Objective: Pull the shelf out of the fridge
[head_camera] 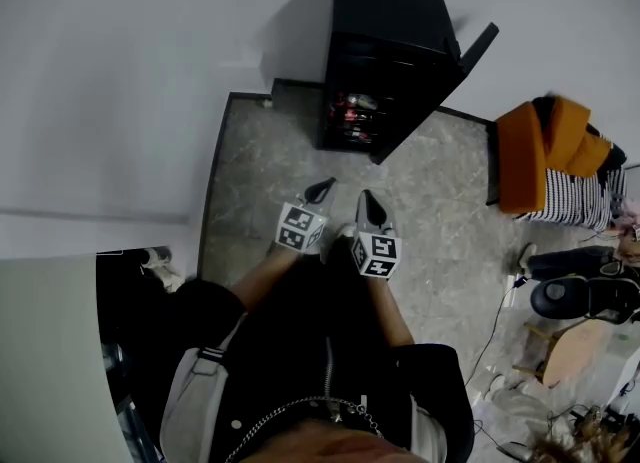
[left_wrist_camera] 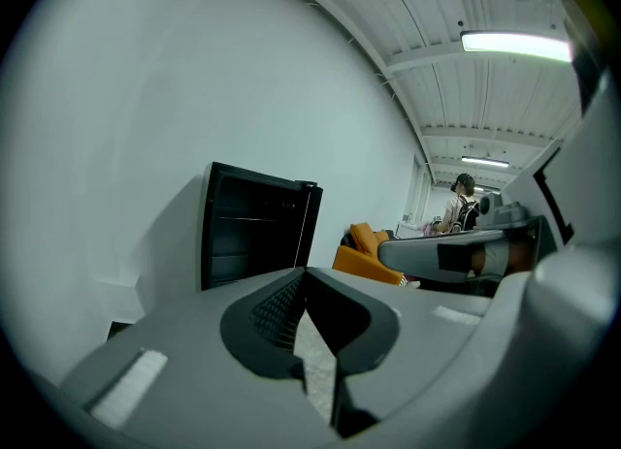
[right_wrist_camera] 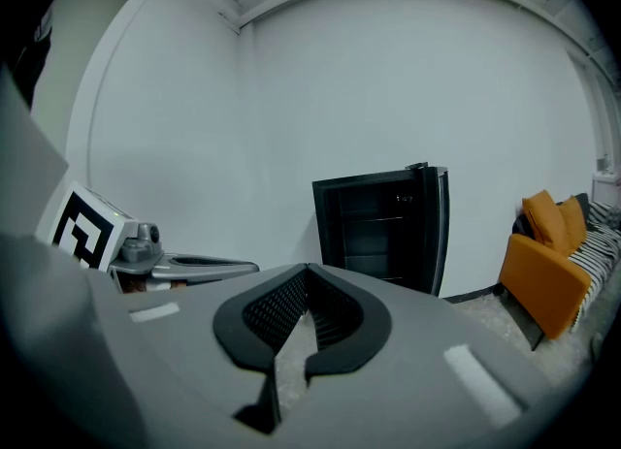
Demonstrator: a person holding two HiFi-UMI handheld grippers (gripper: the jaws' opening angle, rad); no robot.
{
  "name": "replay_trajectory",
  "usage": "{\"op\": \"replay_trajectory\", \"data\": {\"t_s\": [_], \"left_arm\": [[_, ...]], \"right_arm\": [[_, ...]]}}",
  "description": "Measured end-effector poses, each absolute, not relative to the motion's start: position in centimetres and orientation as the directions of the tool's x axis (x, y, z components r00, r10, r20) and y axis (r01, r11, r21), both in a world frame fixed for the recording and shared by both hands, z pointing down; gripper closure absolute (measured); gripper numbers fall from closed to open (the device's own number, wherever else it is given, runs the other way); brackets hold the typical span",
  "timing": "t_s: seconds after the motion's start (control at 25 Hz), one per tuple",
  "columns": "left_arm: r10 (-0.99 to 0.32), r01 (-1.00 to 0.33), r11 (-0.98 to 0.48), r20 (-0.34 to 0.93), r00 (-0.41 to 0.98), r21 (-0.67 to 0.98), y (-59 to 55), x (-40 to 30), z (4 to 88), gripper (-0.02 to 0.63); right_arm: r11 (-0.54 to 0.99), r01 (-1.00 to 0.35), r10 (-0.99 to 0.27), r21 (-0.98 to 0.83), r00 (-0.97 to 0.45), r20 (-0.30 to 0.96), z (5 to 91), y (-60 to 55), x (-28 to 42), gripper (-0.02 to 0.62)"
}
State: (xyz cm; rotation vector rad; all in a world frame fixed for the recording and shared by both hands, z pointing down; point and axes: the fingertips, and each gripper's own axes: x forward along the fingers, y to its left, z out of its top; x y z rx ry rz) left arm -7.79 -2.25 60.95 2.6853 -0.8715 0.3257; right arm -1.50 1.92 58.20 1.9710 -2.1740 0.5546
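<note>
Far ahead and a bit right, the shelf (right_wrist_camera: 374,220) is seen inside the open fridge (head_camera: 385,61), well apart from left gripper (head_camera: 321,190) and right gripper (head_camera: 371,201); both pairs of jaws are pressed together, nothing pinched, neither really nearer

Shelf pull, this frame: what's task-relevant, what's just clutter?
Job:
- fridge, door open
- shelf inside it
- left gripper and right gripper, both shut, empty, short of the fridge

Lying about:
- orange armchair
- striped cloth
- black chair
- floor cable
</note>
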Motion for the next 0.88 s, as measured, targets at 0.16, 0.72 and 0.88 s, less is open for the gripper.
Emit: {"op": "replay_trajectory", "data": {"t_s": [0.16,0.72,0.88], "left_arm": [[-0.526,-0.597,-0.773,0.311,0.792,0.215,-2.9,-6.9,61.2,0.595],[-0.542,-0.616,-0.764,0.329,0.774,0.192,-10.9,-3.0,61.2,0.595],[-0.549,-0.625,-0.757,0.334,0.766,0.188,-13.3,-1.3,61.0,0.595]], "right_arm": [[0.052,-0.983,-0.924,-0.175,-0.113,0.365,58.6,1.4,-0.5,0.592],[0.070,-0.974,-0.927,-0.217,-0.144,0.347,58.7,-8.0,3.7,0.592],[0.086,-0.972,-0.924,-0.218,-0.160,0.347,58.6,-10.4,5.3,0.592]]}}
